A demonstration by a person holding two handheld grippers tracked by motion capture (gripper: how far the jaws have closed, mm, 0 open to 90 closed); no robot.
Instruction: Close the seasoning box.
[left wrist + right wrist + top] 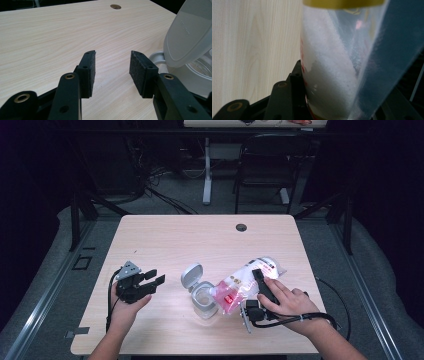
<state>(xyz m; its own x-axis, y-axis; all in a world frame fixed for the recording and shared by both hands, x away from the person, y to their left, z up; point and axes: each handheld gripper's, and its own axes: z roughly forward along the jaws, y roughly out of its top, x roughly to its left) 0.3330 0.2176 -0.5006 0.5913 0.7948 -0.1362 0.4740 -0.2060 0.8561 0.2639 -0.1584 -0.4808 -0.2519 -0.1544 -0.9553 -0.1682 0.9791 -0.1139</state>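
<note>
A clear bag of white granules (pixel 243 279) with red print lies tilted across the table, its low end at the rim of a small clear container (pixel 204 301). The container's grey flip lid (pixel 191 276) stands open. My right gripper (pixel 258 281) is shut on the bag; in the right gripper view the bag (pixel 327 65) sits between the jaws, with one black finger (pixel 295 82) showing at its left. My left gripper (pixel 156 276) hovers open and empty left of the container. In the left gripper view its gap (pixel 112 67) faces bare table, with the lid (pixel 190 32) at the right.
The pale wooden table (pixel 200 240) has a cable hole (pixel 241 227) near its far edge. A black chair (pixel 267 165) and a white desk leg (pixel 207 170) stand beyond the table. Cables trail from both grippers over the near edge.
</note>
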